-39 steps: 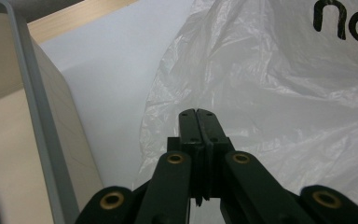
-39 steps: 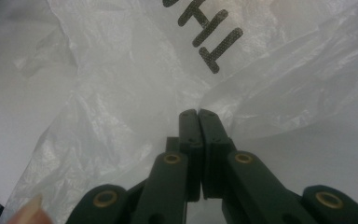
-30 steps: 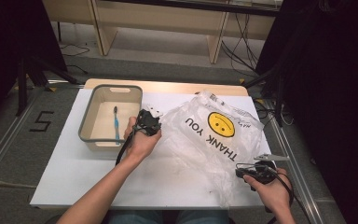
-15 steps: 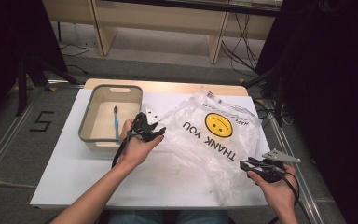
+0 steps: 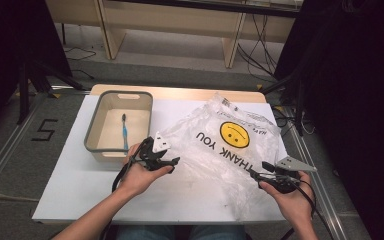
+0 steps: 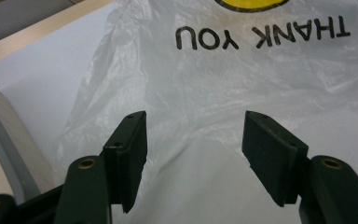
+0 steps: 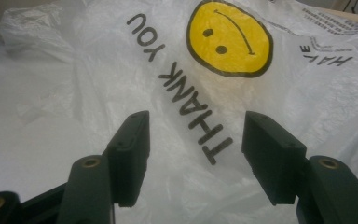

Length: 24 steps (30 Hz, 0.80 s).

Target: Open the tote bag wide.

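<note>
A clear plastic bag (image 5: 225, 150) printed with a yellow smiley and "THANK YOU" lies spread on the white table (image 5: 75, 175). My left gripper (image 5: 171, 162) sits at the bag's left edge and points right. Its jaws have just been opening and stand apart, with nothing pressed between them. In the left gripper view the bag (image 6: 223, 70) lies flat past the open left gripper (image 6: 193, 121). My right gripper (image 5: 260, 170) is at the bag's near right corner, also just opened and empty. In the right gripper view, the open right gripper (image 7: 193, 116) looks over the bag's lettering (image 7: 186, 93).
A grey bin (image 5: 92, 145) stands at the table's left with a blue toothbrush (image 5: 125, 131) lying inside it. The bin's wall (image 6: 9, 154) shows at the left of the left gripper view. Wooden furniture and cables stand beyond the table's far edge.
Both grippers' jaws went from nearly closed to wide apart and released the bag. The left hand drew back toward the person, and the bag settled flatter on the table.
</note>
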Each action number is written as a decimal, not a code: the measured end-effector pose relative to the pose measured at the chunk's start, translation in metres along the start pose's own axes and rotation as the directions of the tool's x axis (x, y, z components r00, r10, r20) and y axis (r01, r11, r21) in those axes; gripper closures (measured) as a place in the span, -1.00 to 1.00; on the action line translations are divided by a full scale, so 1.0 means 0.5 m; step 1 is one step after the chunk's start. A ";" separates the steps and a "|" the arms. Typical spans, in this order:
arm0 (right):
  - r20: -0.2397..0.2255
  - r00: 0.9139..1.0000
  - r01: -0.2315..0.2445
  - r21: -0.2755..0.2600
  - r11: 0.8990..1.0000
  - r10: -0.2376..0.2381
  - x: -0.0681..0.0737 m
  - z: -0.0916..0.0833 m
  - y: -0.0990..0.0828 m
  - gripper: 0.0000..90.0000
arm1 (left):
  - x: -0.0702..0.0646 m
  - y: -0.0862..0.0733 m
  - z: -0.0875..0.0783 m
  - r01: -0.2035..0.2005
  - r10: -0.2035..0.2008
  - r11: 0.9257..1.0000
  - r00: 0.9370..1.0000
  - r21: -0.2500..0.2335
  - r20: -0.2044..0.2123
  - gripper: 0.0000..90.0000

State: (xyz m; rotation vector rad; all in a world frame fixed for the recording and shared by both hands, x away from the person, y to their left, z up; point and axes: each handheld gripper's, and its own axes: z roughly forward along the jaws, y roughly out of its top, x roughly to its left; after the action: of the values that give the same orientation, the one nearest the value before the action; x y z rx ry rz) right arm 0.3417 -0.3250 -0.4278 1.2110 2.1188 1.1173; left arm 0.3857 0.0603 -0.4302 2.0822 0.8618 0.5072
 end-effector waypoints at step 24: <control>-0.135 0.979 0.166 0.078 0.983 -0.155 0.067 0.110 0.085 -0.03 | -0.049 -0.043 0.039 -0.073 0.066 0.993 0.995 0.090 0.079 0.04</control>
State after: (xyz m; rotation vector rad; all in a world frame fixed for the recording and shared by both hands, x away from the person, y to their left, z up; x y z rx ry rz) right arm 0.3843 -0.2609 -0.4239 1.0081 2.3397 1.0654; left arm 0.3719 0.0416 -0.4603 2.2074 0.7842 0.4286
